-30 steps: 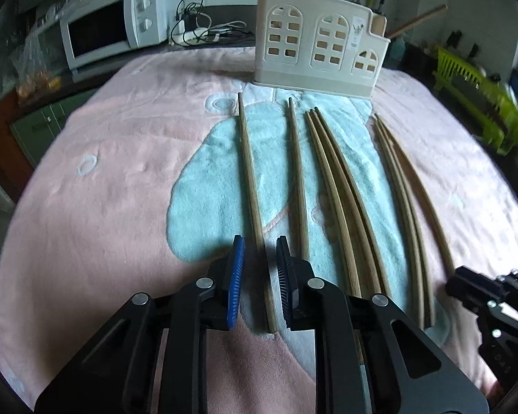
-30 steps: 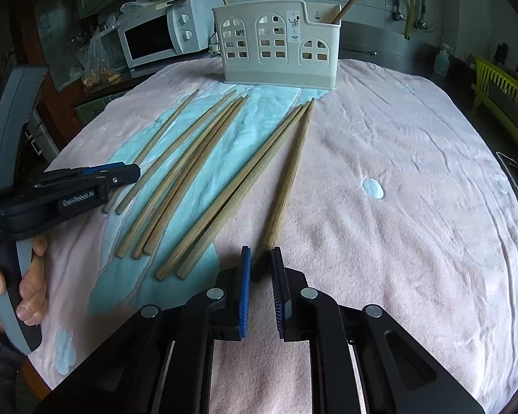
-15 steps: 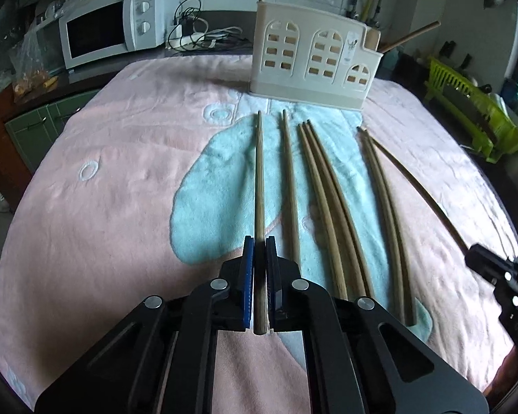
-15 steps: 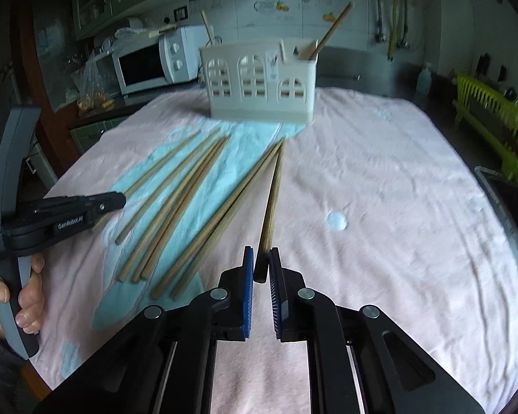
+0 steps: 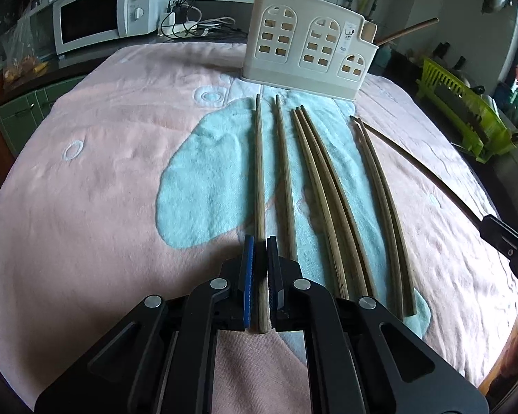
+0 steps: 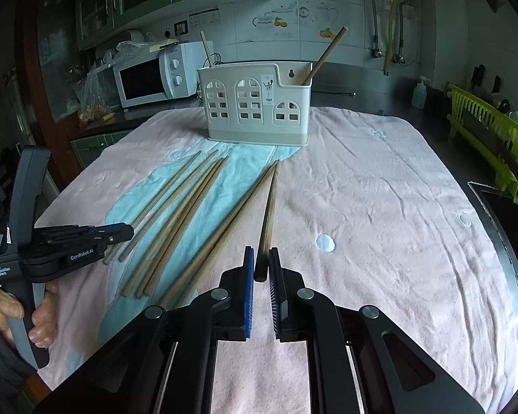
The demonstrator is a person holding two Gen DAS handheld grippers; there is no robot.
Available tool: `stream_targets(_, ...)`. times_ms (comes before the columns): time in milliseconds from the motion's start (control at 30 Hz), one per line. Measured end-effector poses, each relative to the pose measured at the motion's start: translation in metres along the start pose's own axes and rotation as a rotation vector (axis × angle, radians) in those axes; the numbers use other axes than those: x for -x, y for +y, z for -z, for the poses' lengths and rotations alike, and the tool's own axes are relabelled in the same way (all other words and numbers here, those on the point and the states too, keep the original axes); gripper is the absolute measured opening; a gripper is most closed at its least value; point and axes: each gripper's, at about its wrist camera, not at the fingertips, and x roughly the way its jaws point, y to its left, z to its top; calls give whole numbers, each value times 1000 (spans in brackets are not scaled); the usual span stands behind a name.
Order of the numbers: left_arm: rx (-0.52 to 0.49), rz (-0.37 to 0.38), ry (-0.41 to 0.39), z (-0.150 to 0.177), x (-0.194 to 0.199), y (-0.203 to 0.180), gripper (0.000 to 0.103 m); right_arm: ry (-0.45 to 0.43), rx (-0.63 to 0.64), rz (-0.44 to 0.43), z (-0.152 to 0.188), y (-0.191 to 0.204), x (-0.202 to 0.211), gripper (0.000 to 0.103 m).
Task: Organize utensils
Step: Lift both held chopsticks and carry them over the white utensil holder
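On the pink towel (image 6: 380, 207) stands a white holder (image 6: 255, 110), with loose chopsticks (image 5: 314, 179) lying in front. Each stick should go up slowly and tip-first into the holder. Left tongs (image 5: 260, 258) are clamped on one chopstick (image 5: 259, 172). Right tongs (image 6: 261, 269) pinch another chopstick (image 6: 271, 203), its far tip near the towel.

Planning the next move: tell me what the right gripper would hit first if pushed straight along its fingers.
Probably the pink towel, ahead of the right gripper, which is shut on a chopstick angled downward. The cream utensil holder lies farther along; depth is uncertain.
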Motion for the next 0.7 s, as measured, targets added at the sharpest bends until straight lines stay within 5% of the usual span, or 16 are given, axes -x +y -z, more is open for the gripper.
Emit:
stream_targets(467, -9, -25, 2, 0, 1, -3, 5, -31, 7, -4, -6, 1, 8, 8)
stream_targets(700, -32, -14, -79, -12, 30, -6, 5, -93, 22, -2, -25, -2, 22, 8)
